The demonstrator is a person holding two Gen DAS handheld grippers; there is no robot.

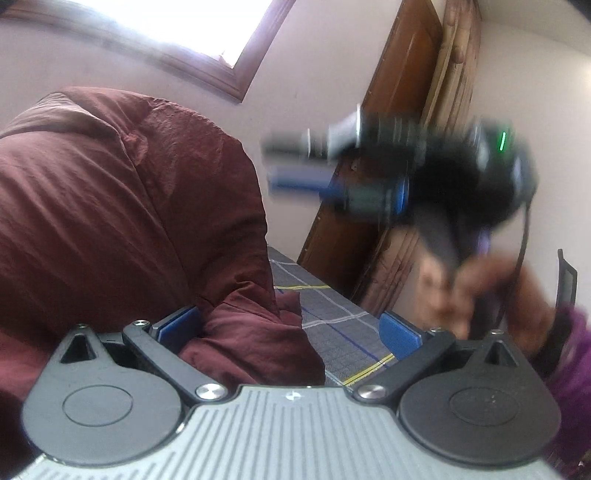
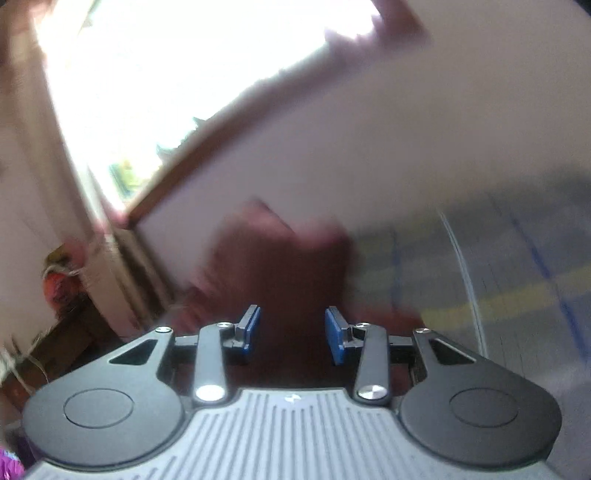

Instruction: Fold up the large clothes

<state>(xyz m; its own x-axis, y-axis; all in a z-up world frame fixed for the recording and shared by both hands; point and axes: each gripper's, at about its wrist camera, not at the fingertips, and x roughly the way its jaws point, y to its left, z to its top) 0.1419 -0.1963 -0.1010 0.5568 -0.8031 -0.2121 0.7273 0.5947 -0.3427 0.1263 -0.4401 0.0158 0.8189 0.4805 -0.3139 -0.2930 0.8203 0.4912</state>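
Observation:
A large maroon garment is bunched high at the left of the left wrist view, over a grey plaid cloth. My left gripper is open wide, with a fold of the garment lying between its blue pads near the left one. My right gripper shows blurred in the air at upper right, held by a hand. In the right wrist view my right gripper is open and empty, with the blurred maroon garment ahead of its fingers.
A wooden door and a window stand behind the plaid surface. In the right wrist view the plaid cloth is at the right, a window at upper left, and wooden furniture at lower left.

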